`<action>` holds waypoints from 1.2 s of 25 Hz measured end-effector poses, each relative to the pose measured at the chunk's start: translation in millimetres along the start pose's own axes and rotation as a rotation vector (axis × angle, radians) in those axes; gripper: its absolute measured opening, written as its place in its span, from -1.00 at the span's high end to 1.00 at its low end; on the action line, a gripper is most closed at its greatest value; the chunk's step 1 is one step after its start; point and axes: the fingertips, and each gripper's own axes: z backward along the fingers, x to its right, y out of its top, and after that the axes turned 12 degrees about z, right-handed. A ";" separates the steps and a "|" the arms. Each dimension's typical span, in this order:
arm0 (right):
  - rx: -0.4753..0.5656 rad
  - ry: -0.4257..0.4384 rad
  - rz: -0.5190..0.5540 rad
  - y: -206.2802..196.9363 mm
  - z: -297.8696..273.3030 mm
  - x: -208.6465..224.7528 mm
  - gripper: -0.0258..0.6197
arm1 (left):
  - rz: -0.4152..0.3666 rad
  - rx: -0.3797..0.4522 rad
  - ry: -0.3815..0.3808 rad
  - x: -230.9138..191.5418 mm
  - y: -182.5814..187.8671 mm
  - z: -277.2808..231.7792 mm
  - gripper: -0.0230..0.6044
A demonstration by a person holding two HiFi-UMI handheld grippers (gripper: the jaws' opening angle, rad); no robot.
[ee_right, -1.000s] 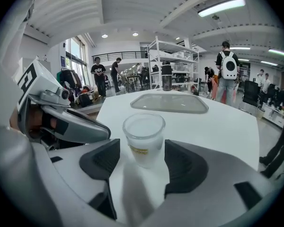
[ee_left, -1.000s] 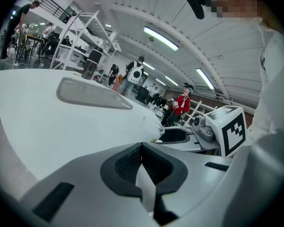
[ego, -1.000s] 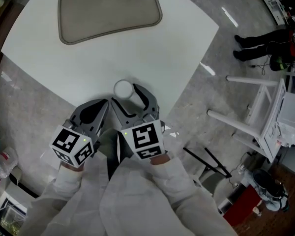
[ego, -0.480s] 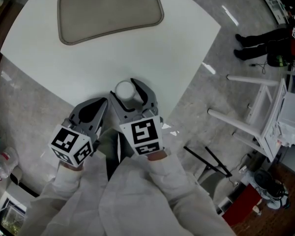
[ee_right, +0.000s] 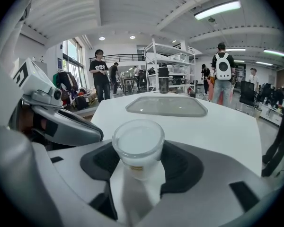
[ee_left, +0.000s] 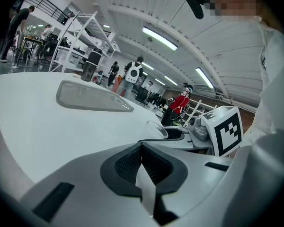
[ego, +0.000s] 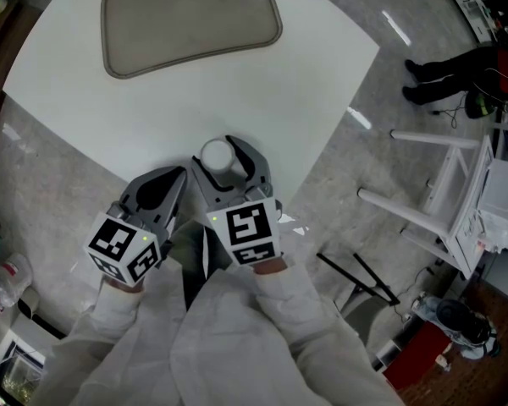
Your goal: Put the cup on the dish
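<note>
Cup (ee_right: 138, 143) lower half hidden by right gripper (ego: 225, 161) jaws clamping it. Left gripper (ee_left: 143, 150) jaws pressed together. Dish (ego: 190, 19) upper left on table (ego: 313, 83).

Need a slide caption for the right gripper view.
Right claw holds a clear cup upright, with the dish lying ahead on the white table.

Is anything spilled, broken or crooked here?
No, nothing stands out. The see-through plastic cup stands upright between the jaws of the right gripper, and nothing has spilled around it. The flat grey rectangular dish lies empty and looks whole on the white table.
</note>
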 end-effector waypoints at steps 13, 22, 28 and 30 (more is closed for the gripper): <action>0.023 0.045 0.017 16.0 21.4 -0.5 0.08 | -0.023 0.064 0.020 9.6 15.3 9.5 0.90; 0.083 0.038 0.035 41.6 51.8 11.6 0.08 | -0.079 0.117 0.045 28.6 34.8 21.1 0.90; 0.118 0.031 0.075 55.1 74.8 20.0 0.08 | -0.111 0.160 0.055 49.1 47.1 26.3 0.90; 0.127 0.033 0.092 56.1 80.6 22.1 0.08 | -0.125 0.179 0.050 58.4 51.6 26.7 0.90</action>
